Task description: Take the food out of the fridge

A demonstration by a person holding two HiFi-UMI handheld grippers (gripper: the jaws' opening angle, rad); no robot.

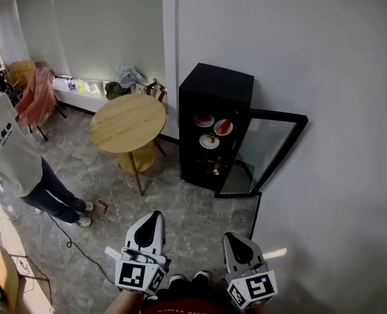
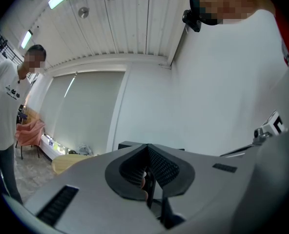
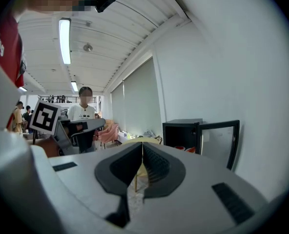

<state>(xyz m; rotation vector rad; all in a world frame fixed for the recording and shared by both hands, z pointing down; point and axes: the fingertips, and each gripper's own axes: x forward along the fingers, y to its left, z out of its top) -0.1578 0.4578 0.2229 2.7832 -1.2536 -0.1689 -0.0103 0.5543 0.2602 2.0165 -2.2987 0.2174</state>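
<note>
Grippers first: in the head view the left gripper (image 1: 155, 216) and the right gripper (image 1: 235, 238) sit side by side at the bottom edge, pointing out over the stone floor (image 1: 193, 205), well apart from the fridge (image 1: 214, 90). It's a black one standing against the white wall (image 1: 311, 57), with its glass door (image 1: 262, 152) swung wide open to the right. The food (image 1: 223, 127) is inside on the shelves, on three small plates (image 1: 209, 141), two up top and one just below. A round wooden table (image 1: 128, 123) stands just left of the fridge, and a person (image 1: 10, 156) in a white tee is over by the left edge.

Left gripper view: jaws pressed together at the tips, nothing pinched. The table and the person show off to the left.

Right gripper view: same deal, jaws closed tight and empty. The open fridge is off to the right of the tips, with red food visible inside, and the table is straight ahead.
</note>
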